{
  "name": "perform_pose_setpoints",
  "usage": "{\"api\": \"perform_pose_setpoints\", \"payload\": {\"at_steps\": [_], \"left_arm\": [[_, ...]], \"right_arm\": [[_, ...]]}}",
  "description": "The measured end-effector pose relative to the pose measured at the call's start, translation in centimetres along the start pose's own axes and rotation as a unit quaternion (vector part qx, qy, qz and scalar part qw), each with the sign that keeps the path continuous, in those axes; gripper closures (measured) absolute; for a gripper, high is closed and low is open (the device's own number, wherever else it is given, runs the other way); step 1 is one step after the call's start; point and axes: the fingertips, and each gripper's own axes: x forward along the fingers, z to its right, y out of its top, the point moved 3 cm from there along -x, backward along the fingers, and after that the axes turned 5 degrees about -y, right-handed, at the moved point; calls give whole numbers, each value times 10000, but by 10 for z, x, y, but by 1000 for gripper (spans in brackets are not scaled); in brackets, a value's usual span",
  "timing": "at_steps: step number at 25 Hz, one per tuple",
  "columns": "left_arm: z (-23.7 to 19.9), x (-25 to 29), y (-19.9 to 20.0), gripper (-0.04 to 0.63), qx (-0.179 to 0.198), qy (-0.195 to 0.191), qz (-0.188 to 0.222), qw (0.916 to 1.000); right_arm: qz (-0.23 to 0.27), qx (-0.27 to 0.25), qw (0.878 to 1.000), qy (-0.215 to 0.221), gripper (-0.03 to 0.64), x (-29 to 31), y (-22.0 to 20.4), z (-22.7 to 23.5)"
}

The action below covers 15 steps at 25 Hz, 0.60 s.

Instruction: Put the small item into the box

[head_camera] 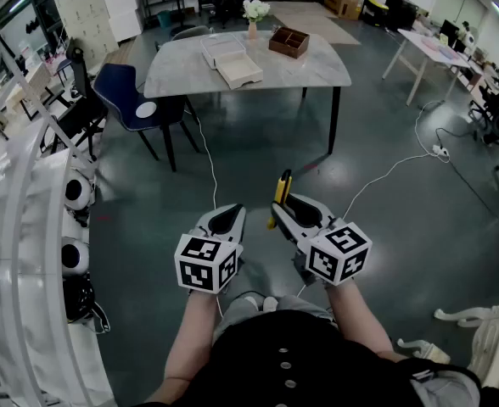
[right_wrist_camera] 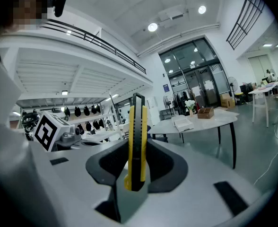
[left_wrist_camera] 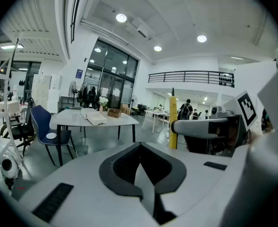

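A yellow and black utility knife stands upright between the pads of my right gripper, which is shut on it. In the head view the knife sticks out forward from the right gripper, over the floor. My left gripper is beside it, shut with nothing in it; its jaws meet in the left gripper view. An open white box lies on the grey table far ahead, next to a second white box and a brown wooden box.
A blue chair with a white disc on its seat stands left of the table. A vase of flowers is at the table's back edge. White cables run across the dark floor. White railings and machines line the left side.
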Motion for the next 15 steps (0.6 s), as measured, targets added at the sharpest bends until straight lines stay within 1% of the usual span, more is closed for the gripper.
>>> {"api": "perform_pose_setpoints", "payload": {"at_steps": [4, 13, 15], "left_arm": [[4, 2, 1, 578, 17, -51, 23, 10000], [-2, -1, 1, 578, 1, -63, 55, 10000], [-6, -4, 3, 578, -10, -45, 169, 9998]], "right_arm": [[-35, -12, 10000, 37, 500, -1, -4, -1], [-48, -73, 10000, 40, 500, 1, -6, -6], [-18, -56, 10000, 23, 500, 4, -5, -9]]}}
